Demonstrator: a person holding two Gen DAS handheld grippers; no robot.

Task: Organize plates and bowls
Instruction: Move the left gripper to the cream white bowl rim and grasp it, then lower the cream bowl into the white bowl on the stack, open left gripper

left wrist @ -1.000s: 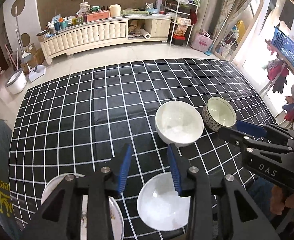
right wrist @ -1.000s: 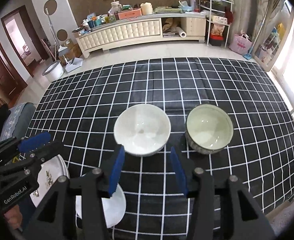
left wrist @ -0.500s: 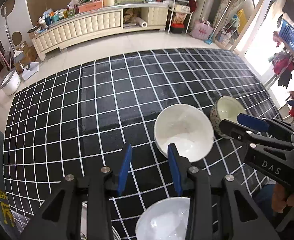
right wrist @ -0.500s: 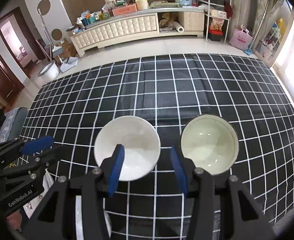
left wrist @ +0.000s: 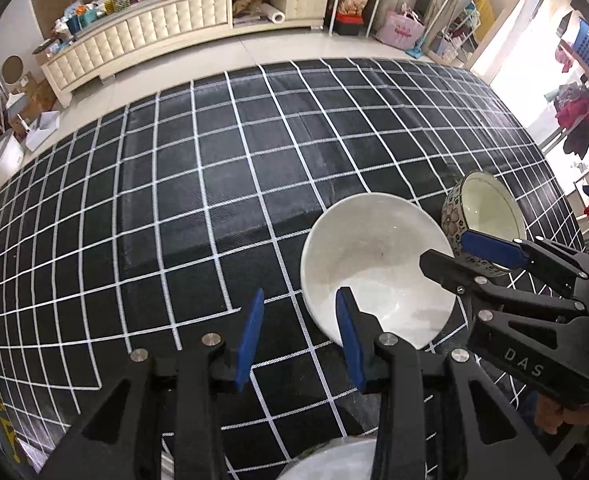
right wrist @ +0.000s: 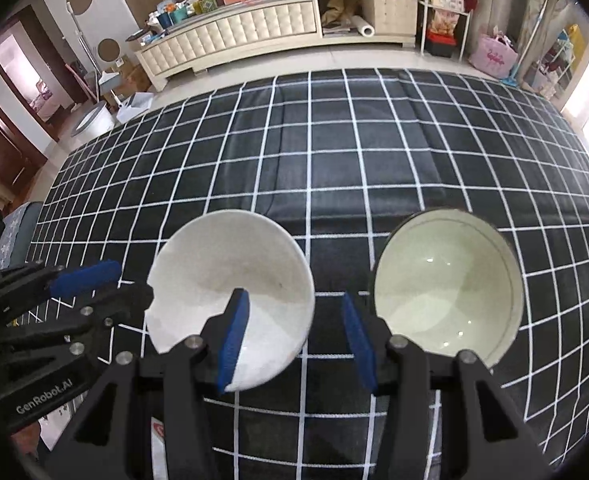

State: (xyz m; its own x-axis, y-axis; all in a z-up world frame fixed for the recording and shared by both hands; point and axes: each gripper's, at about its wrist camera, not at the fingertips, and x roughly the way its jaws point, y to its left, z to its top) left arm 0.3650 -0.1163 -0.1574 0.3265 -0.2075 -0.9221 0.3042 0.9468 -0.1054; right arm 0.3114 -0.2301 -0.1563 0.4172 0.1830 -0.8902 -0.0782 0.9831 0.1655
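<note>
On the black grid tablecloth point(left wrist: 174, 184) stand a plain white bowl point(left wrist: 374, 272) point(right wrist: 230, 268) and, to its right, a bowl with a flowered outside and pale green inside point(left wrist: 488, 212) point(right wrist: 446, 280). My left gripper point(left wrist: 299, 316) is open, its right finger over the white bowl's near-left rim and its left finger over the cloth. My right gripper point(right wrist: 294, 320) is open too. Its left finger hangs over the white bowl's inside and its right finger over the gap between the bowls. Each gripper shows in the other's view: right gripper point(left wrist: 446, 250), left gripper point(right wrist: 122, 284).
A white plate point(left wrist: 326, 460) peeks out under my left gripper at the near edge. A patterned plate point(right wrist: 58, 420) lies at the near left. Beyond the table runs a cream cabinet point(right wrist: 254, 36) crowded with items, and a shelf rack point(right wrist: 442, 4) stands at the right.
Both grippers have moved forward and down toward the white bowl. The bowls now loom larger, and the plates have slid to the bottom edge of the views. Both stay open.
</note>
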